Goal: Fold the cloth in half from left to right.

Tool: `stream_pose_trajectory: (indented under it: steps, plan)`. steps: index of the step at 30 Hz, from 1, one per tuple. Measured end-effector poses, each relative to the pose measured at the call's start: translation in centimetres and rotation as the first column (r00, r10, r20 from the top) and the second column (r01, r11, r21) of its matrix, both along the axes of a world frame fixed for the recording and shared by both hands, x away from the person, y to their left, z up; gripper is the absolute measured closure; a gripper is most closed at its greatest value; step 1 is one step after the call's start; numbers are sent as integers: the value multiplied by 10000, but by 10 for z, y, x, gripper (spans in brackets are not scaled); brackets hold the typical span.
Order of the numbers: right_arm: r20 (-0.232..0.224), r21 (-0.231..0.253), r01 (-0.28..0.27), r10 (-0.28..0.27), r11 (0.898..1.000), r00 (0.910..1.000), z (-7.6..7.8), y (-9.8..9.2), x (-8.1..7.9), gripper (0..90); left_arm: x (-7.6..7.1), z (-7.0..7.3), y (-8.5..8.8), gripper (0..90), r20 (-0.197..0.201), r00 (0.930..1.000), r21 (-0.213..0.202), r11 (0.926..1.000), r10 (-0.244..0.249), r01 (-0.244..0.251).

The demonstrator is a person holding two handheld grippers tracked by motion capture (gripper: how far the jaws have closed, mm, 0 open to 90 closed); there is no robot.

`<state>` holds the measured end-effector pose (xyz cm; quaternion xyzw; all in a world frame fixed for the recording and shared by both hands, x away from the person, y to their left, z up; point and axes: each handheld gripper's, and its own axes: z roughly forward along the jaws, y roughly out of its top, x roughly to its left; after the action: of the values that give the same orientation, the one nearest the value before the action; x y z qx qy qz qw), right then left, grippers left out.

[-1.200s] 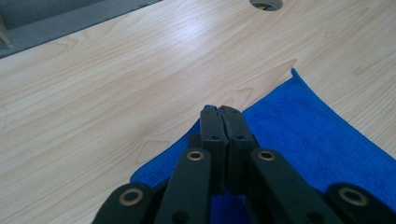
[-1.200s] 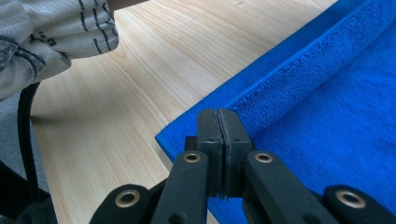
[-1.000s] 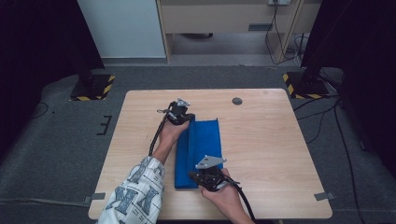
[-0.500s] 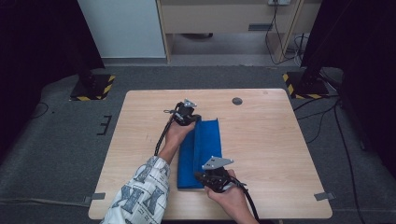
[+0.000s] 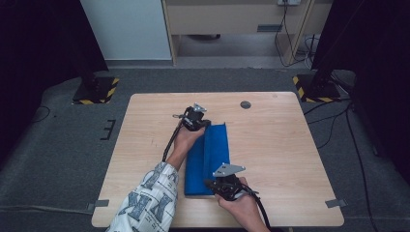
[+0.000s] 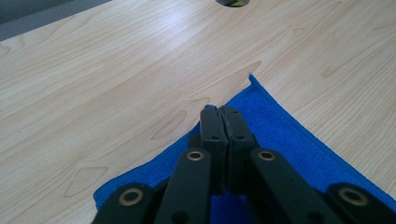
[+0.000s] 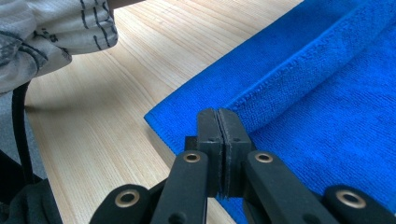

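Note:
A blue cloth (image 5: 216, 150) lies lengthwise on the wooden table (image 5: 290, 145), with a raised fold along its length. My left gripper (image 5: 206, 122) is at the cloth's far left corner, jaws shut and pinching the edge. In the left gripper view the left gripper (image 6: 222, 110) has its tips at the rim of the blue cloth (image 6: 294, 140). My right gripper (image 5: 210, 183) is at the cloth's near edge. In the right gripper view the right gripper (image 7: 218, 114) is shut where a ridge of the blue cloth (image 7: 327, 116) starts.
A round dark grommet (image 5: 245, 104) sits in the tabletop near the far edge, also at the top of the left gripper view as the grommet (image 6: 233, 2). The left arm's patterned sleeve (image 5: 150, 203) crosses the table's near left. Bare wood lies right of the cloth.
Both grippers have moved a little to the right, taking the cloth's left edge along, so more cloth shows to the right of the left forearm.

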<state>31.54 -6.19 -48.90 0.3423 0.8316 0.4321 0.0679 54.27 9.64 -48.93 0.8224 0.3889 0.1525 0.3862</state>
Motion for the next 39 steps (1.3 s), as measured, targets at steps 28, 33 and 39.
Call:
stream_pose_trajectory:
  steps: [28,33,39]
  plan:
    - [-112,-161,221,-223,9996,9997,0,-18,-2,889,0,-3,-16,888,-51,10000,-187,9998,-20,19]
    - [-179,-171,282,-285,9995,9994,-3,-22,-2,889,1,-6,-19,889,-98,10000,-292,9996,-19,16]
    - [-155,-190,294,-297,9994,9994,-1,-24,-3,889,0,-4,-23,888,-55,10000,-360,9993,-49,47]
